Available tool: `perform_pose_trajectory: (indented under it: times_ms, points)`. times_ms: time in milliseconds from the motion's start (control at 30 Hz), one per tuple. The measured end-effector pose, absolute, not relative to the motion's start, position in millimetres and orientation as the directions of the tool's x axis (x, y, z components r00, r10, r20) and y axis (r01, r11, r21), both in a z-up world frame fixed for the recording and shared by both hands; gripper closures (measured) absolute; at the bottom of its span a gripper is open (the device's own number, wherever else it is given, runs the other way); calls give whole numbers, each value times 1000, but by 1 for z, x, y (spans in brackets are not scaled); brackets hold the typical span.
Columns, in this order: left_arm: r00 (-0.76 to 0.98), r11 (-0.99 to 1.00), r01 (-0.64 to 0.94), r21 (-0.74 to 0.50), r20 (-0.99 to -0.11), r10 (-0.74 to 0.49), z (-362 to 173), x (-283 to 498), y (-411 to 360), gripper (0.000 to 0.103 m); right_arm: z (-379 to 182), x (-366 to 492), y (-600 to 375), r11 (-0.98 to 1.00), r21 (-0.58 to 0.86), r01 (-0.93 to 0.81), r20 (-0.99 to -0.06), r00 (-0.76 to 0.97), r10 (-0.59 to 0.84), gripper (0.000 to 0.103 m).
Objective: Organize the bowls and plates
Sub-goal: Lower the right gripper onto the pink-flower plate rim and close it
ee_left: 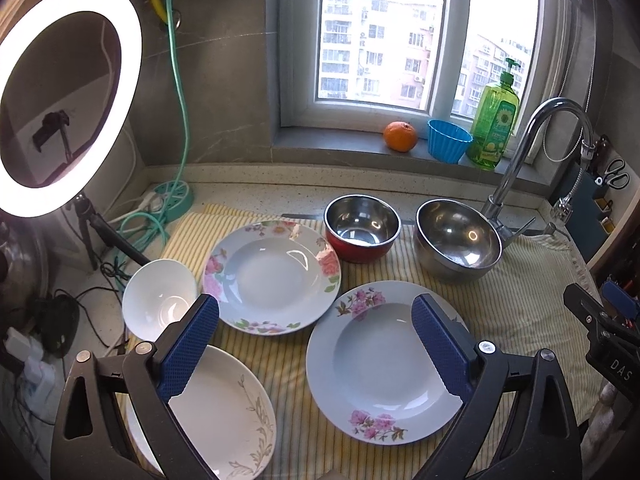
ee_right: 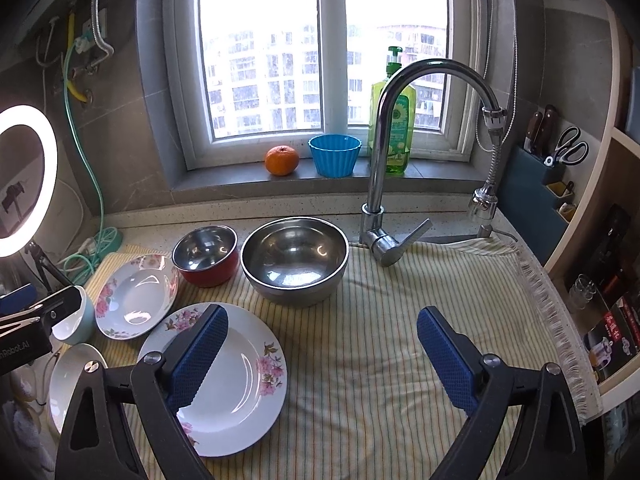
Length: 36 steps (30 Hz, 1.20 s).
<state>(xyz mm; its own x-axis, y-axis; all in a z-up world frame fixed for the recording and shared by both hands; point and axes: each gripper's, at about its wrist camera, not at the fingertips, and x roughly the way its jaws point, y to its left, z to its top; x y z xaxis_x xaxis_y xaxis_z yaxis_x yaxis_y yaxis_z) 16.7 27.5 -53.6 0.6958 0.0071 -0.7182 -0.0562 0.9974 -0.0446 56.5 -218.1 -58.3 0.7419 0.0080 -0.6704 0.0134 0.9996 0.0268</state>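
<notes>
Two floral plates lie on the striped cloth: a far one point(ee_left: 272, 276) point(ee_right: 136, 296) and a near one point(ee_left: 384, 364) point(ee_right: 236, 376). A plain leaf-pattern plate point(ee_left: 224, 416) point(ee_right: 72, 376) lies front left. A white bowl point(ee_left: 158, 304) point(ee_right: 76, 320) stands at the left. A red steel-lined bowl point(ee_left: 362, 228) point(ee_right: 206, 254) and a large steel bowl point(ee_left: 458, 238) point(ee_right: 294, 262) stand at the back. My left gripper point(ee_left: 316, 344) is open and empty above the plates. My right gripper point(ee_right: 322, 356) is open and empty over bare cloth, right of the near plate.
A faucet point(ee_right: 384, 152) rises at the back right. An orange point(ee_right: 282, 160), a blue cup point(ee_right: 334, 154) and a green soap bottle point(ee_right: 394, 128) stand on the windowsill. A ring light point(ee_left: 60, 96) and cables are at the left. A knife and scissors holder point(ee_right: 548, 164) stands at the right.
</notes>
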Motion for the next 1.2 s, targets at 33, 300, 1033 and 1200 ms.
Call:
perform_pose_trajectory:
  times_ms: [33,300,1033,1200]
  points:
    - [690,997,-59,-53,-724,2,-56,17,30,7,-61,58,-220,999,37,11,-676,737,17,21]
    - [602,991,-52,-126,-795,-70,-86,22,46,26,-89,71,-236,991,133,-1,-741,664,100,39]
    - [363,941,-126,-314,-897,-251,-167,51,60,62,-190,130,-242,923,382,-32,-850,379,365,74]
    - [352,934,-142,-327,-899,-261,-173,53,64,62,-197,137,-242,914,405,-29,-849,358,388,77]
